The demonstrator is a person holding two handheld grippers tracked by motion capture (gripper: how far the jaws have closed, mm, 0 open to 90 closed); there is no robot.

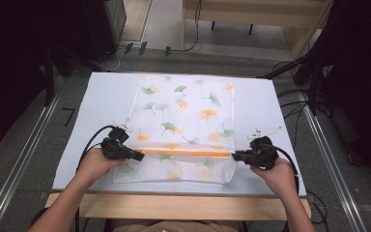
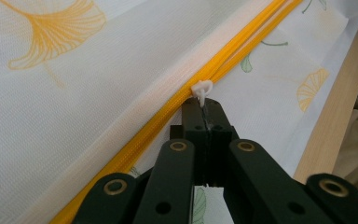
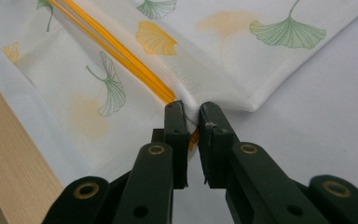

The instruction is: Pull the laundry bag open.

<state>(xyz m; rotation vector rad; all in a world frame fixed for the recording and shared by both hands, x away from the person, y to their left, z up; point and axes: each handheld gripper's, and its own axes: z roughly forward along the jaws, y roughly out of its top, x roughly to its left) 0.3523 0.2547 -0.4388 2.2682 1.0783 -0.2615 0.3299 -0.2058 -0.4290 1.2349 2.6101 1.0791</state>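
While the white mesh bag point(image 1: 183, 125) printed with green and orange ginkgo leaves is spread flat on the white worktop point(image 1: 96, 106), reaching from near the far edge down to just short of the near edge, its orange zipper point(image 1: 183, 152) is seen running across it parallel to the near edge. At the zipper's left end the left gripper point(image 1: 138, 155) is held, and in the left gripper view its jaws are pressed fully together on the small white zipper pull point(image 2: 202, 90), whose loop stands out just beyond the fingertips point(image 2: 193, 114) and rests against the orange teeth. At the zipper's right end the right gripper point(image 1: 235, 155) is held near the bag's right-hand edge; in the right gripper view a fold of white fabric with the orange zipper end point(image 3: 193, 136) is clamped between the two fingers point(image 3: 175, 121), a narrow gap being left between the jaws by the cloth. The zipper is thus stretched between the two grippers, each lying low over the worktop, and the wooden table edge point(image 1: 174, 205) is visible beyond the near edge of the white surface
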